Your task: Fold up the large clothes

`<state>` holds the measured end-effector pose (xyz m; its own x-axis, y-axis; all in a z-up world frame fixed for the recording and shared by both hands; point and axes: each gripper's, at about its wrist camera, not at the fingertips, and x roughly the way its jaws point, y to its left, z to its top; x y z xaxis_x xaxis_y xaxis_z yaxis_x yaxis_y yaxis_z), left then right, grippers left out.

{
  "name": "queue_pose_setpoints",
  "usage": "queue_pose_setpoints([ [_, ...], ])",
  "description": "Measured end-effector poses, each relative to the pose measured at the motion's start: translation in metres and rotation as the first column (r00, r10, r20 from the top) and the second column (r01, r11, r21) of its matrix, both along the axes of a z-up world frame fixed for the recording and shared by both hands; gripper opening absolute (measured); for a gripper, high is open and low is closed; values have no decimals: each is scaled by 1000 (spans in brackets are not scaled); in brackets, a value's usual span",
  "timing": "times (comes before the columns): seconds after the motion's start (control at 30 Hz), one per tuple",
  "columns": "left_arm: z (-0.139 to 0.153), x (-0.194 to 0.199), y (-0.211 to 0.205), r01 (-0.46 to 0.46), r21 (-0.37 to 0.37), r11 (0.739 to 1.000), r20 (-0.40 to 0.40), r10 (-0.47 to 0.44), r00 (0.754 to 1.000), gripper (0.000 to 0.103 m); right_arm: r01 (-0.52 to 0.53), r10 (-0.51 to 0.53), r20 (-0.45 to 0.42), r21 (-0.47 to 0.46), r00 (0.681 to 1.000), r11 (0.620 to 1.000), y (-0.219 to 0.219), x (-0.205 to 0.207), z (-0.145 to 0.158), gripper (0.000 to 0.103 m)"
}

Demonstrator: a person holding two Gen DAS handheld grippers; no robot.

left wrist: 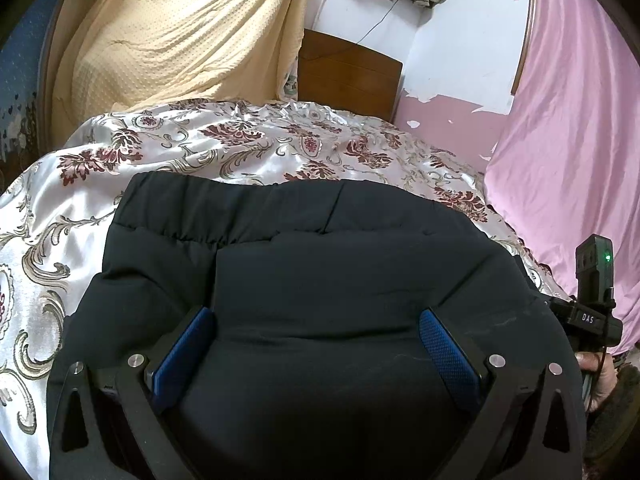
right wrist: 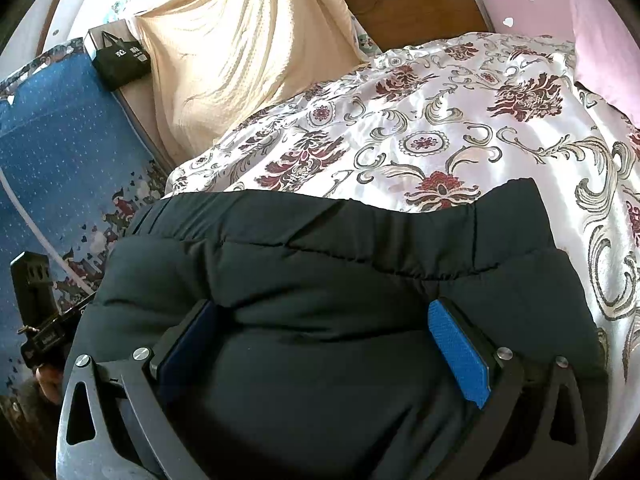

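Dark padded trousers (left wrist: 320, 272) lying on floral satin bedspread (left wrist: 200, 148), elastic waistband (left wrist: 240, 204) at far edge, pointing toward wooden headboard (left wrist: 344, 76). Long axis running from waistband back toward both grippers, legs out of view below frame. Left gripper (left wrist: 318, 354) directly over near part of garment, blue pads (left wrist: 448, 356) spread wide, nothing pinched; probably hovering or resting lightly, contact unclear through fisheye. Right gripper (right wrist: 320, 354) same posture in right wrist view, fingers wide apart over dark fabric, waistband straight ahead. Both roughly equally near, side by side across garment width; right one visible at edge of left view (left wrist: 592, 300). Next grab likely needs each side edge, lying outward of each gripper, not between fingers.
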<state>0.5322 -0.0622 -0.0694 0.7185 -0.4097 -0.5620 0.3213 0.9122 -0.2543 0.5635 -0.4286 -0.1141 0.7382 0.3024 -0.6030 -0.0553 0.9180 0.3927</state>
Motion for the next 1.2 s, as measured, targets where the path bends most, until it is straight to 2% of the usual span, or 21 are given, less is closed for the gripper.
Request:
queue_pose_setpoints([
  [0.23, 0, -1, -1, 0, -1, 1000, 2, 0, 1000, 103, 11, -11, 1, -35, 1000, 999, 1, -3, 1, 102],
  [0.4, 2, -2, 9, -3, -48, 999, -8, 3, 1000, 103, 38, -37, 12, -101, 999, 994, 8, -8, 6, 102],
  [0.43, 3, -2, 11, -16, -50, 999, -22, 15, 1000, 103, 45, -43, 16, -116, 999, 992, 9, -9, 8, 102],
  [0.6, 20, 0, 12, -28, 28, 999, -151, 32, 988, 103, 115, -115, 10, -221, 993, 968, 16, -18, 18, 102],
  [0.77, 25, -24, 35, -112, 53, 992, -206, 121, 971, 103, 175, -176, 25, -322, 984, 930, 25, -37, 35, 102],
  [0.83, 24, -34, 39, -120, 45, 992, -260, 128, 957, 103, 173, -174, 27, -312, 984, 934, 27, -49, 46, 102],
  [0.93, 31, -49, 32, -98, 79, 992, -308, 118, 944, 103, 164, -156, 51, -266, 987, 950, 33, -68, 63, 102],
  [1.03, 46, -69, 26, -64, 57, 996, -310, 78, 947, 103, 147, -134, 66, -254, 989, 956, 42, -86, 78, 102],
  [1.2, 57, -96, 34, -74, 66, 995, -314, 91, 945, 103, 68, -62, 29, -269, 998, 961, 53, -107, 91, 102],
])
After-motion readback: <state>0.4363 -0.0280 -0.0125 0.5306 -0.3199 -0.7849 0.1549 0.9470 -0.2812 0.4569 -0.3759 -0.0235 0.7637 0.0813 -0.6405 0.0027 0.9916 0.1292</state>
